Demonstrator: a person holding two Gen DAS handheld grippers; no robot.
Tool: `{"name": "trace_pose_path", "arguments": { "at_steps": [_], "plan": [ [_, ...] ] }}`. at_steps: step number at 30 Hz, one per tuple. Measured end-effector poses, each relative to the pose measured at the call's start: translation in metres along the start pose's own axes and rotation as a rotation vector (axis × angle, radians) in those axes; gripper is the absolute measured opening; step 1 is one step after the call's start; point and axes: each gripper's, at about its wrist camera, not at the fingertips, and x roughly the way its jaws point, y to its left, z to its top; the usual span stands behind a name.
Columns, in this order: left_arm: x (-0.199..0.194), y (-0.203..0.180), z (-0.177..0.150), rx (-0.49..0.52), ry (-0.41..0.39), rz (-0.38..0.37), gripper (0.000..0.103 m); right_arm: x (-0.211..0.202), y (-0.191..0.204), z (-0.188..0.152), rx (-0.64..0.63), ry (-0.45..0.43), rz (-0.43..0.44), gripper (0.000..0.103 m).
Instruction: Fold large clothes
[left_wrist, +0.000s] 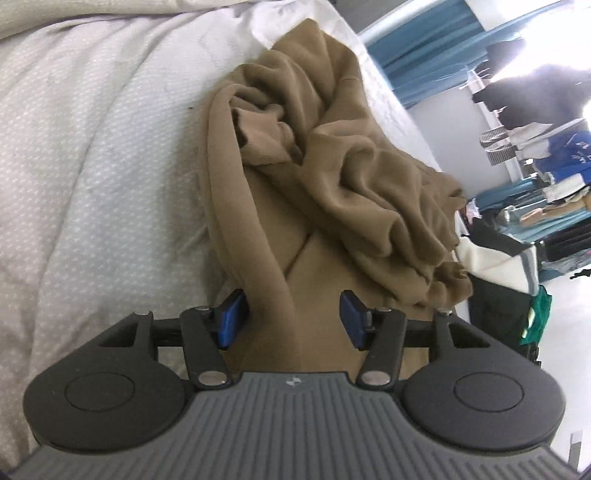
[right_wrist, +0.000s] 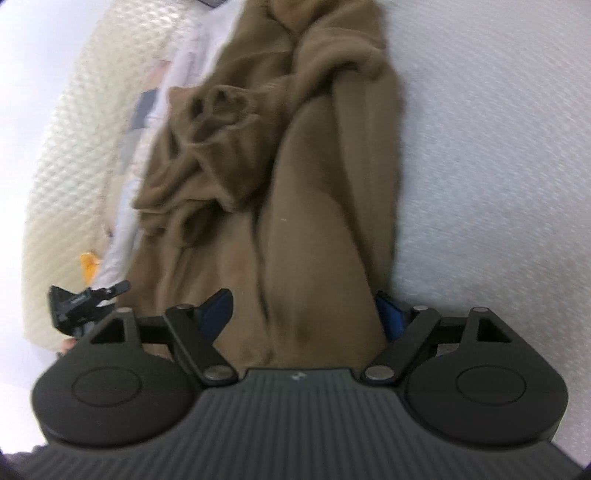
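The left claw (left_wrist: 291, 319) is spread wide, its blue pads (left_wrist: 231, 319) standing apart on either side of a brown garment (left_wrist: 332, 177). A rolled edge of the cloth runs close by the left-side pad, but neither pad presses on it; the claw is released and grips nothing. Ahead of the claw the garment lies crumpled in deep folds on a bed (left_wrist: 92, 166) covered with a white, dotted quilt. To the left of the claw there is only quilt. To the right, past the bed's edge, stand blue curtains (left_wrist: 417, 59), and farther right a cluttered area of clothes (left_wrist: 561, 155) in strong back-light.

The right claw (right_wrist: 304, 312) is likewise released, its pads (right_wrist: 218, 308) set wide with the same garment (right_wrist: 280, 177) lying between them. The cloth covers most of the right-side pad, so whether it touches there I cannot tell; nothing is pinched. This view is blurred. Straight ahead of this claw the garment stretches away in a long, smoother band, with a bunched, wrinkled mass ahead and to the left. To the right is bare quilt (right_wrist: 498, 147). To the left, beyond the garment, lies a cream textured blanket (right_wrist: 74, 158), and near the left-side finger the other gripper's black tip (right_wrist: 85, 299) shows.
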Motion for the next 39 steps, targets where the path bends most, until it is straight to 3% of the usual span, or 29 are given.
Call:
{"name": "trace_pose_path", "arguments": {
  "at_steps": [3,5,10,14,16,19,21,23,27,30,32,36,37,38,39],
  "plan": [
    [0.006,0.001,-0.002,-0.035,0.002,0.077,0.061,-0.008,0.019,0.001,-0.052,-0.049,0.109,0.084],
    [0.014,0.007,-0.005,-0.091,0.018,0.138,0.060,-0.006,0.031,0.004,-0.079,-0.054,0.128,0.084],
    [0.025,0.011,-0.011,-0.120,0.068,0.242,0.060,0.022,0.030,0.010,-0.035,0.115,-0.094,0.083],
    [0.031,-0.002,-0.013,-0.068,0.088,0.287,0.060,0.037,0.021,0.011,-0.043,0.200,-0.189,0.077],
    [0.034,-0.007,-0.013,-0.060,0.095,0.291,0.060,0.043,0.028,0.013,-0.071,0.209,-0.190,0.078],
    [0.036,-0.010,-0.012,-0.063,0.082,0.254,0.056,0.047,0.055,0.012,-0.198,0.190,-0.089,0.078],
    [0.027,-0.011,-0.013,-0.072,0.059,0.185,0.044,0.040,0.070,0.013,-0.238,0.132,-0.008,0.078],
    [0.018,-0.013,-0.013,-0.077,0.031,0.083,0.044,0.039,0.076,0.016,-0.225,0.085,0.061,0.078],
    [0.010,-0.022,-0.014,-0.040,0.000,0.011,0.044,0.049,0.066,0.016,-0.130,0.148,-0.070,0.075],
    [0.022,-0.019,-0.013,-0.059,0.036,0.076,0.045,0.060,0.049,0.021,-0.052,0.207,-0.134,0.069],
    [0.037,-0.010,-0.014,-0.078,0.068,0.128,0.045,0.068,0.043,0.023,-0.038,0.232,-0.195,0.054],
    [0.053,-0.013,-0.011,-0.074,0.100,0.174,0.045,0.089,0.058,0.020,-0.116,0.249,-0.229,0.050],
    [0.057,-0.015,-0.010,-0.066,0.096,0.182,0.044,0.090,0.064,0.019,-0.138,0.242,-0.237,0.043],
    [0.057,-0.018,-0.010,-0.059,0.090,0.184,0.039,0.088,0.069,0.017,-0.161,0.226,-0.241,0.036],
    [0.055,-0.020,-0.011,-0.053,0.074,0.182,0.023,0.087,0.073,0.017,-0.188,0.207,-0.237,0.033]
  ]
}}
